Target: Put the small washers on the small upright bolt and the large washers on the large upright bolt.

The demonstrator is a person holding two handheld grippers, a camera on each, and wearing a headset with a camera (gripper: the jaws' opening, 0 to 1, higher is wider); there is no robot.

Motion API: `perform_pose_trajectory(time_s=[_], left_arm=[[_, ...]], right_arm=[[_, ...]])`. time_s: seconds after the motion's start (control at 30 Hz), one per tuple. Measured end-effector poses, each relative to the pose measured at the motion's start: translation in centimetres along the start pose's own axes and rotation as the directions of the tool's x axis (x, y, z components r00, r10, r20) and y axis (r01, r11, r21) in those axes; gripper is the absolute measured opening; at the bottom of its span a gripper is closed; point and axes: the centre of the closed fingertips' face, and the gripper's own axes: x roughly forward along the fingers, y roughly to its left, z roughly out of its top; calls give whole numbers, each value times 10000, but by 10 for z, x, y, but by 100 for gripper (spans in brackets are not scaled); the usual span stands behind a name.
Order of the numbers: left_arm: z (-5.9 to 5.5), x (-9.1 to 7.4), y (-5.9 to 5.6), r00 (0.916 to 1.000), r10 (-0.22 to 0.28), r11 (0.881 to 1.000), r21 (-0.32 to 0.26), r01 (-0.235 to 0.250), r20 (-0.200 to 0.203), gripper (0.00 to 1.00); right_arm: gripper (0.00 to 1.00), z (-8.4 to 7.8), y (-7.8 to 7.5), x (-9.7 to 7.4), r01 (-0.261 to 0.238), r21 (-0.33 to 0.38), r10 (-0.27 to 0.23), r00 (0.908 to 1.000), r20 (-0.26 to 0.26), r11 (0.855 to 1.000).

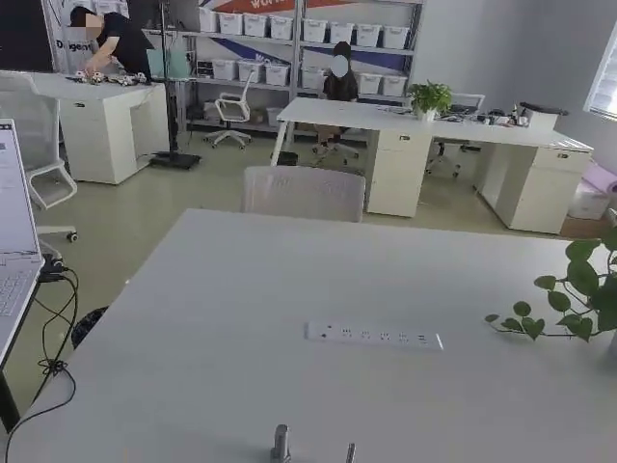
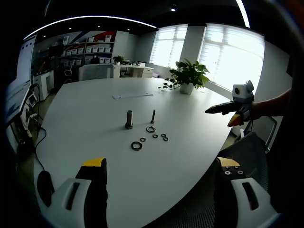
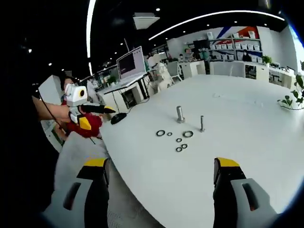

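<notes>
The left gripper is held at the near edge of the desk with its two jaws wide apart and nothing between them. The right gripper is held off the same edge, its jaws spread just as wide and also empty. The two are well apart, each pointing in toward the desk, and each shows at the side of the other's view in a person's hand. A little way in from that edge the washers lie flat and loose on the desk top. The two large washers sit at either side of the group, and the four small washers cluster close together between and just beside them. Just beyond them stand both bolts, upright and bare. The large bolt is the stubby one, and the small bolt is the thin one near it, the two apart from each other. Farther in, toward the middle of the desk, lies a white power strip, and a potted plant stands near the far right edge.
</notes>
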Motion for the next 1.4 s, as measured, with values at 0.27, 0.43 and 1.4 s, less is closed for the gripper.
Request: perform_pose_trajectory(time_s=[0.27, 0.43, 1.4], left_arm=[[1, 3, -2, 10000, -21, 9999, 116, 21, 31, 92], [-3, 3, -1, 9996, 29, 9993, 377, -18, -287, 92], [-3, 10, -4, 9990, -316, 9995, -62, 314, -311, 99]], right_arm=[[92, 9, 1, 1, -31, -42, 31, 10000, 91, 10000], [92, 7, 2, 1, -49, -117, 49, 10000, -21, 9999], [86, 20, -4, 27, -329, -581, 278, 9958, -869, 9978]])
